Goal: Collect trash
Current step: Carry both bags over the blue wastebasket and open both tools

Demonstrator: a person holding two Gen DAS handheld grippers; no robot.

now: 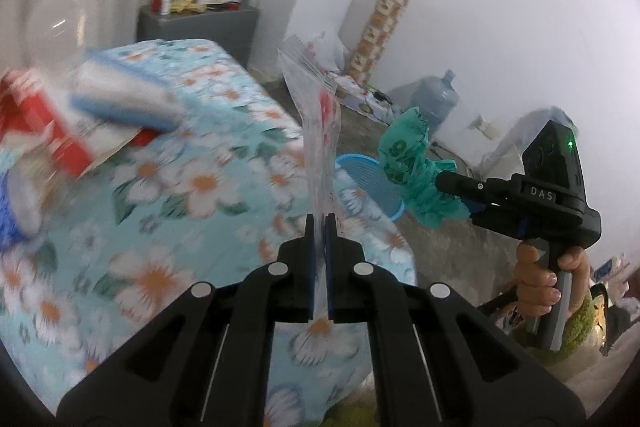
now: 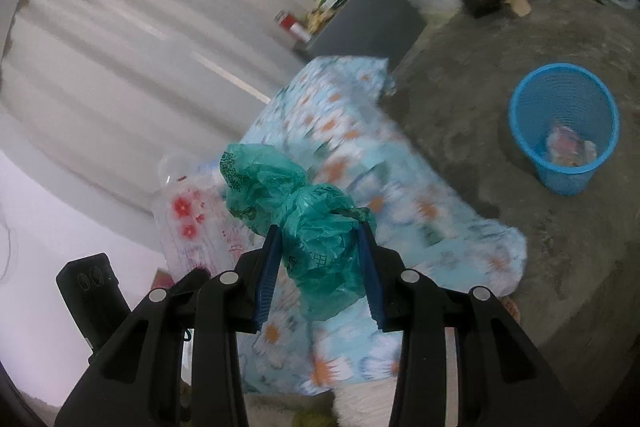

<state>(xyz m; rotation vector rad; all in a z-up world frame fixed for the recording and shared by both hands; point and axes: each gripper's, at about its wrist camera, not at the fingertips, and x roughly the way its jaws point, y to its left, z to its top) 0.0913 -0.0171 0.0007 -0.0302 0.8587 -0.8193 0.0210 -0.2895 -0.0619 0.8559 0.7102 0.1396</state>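
My left gripper is shut on a clear plastic zip bag with red flower print, held upright above the floral-clothed table. The same bag shows in the right wrist view. My right gripper is shut on a crumpled green plastic bag, above the table's edge. In the left wrist view the right gripper holds the green bag over the blue mesh bin. The bin stands on the floor and holds some wrappers.
A red-and-white package and a blue-edged white pack lie on the table's left. A grey cabinet with bottles stands behind. A water jug, stacked boxes and clutter line the far wall.
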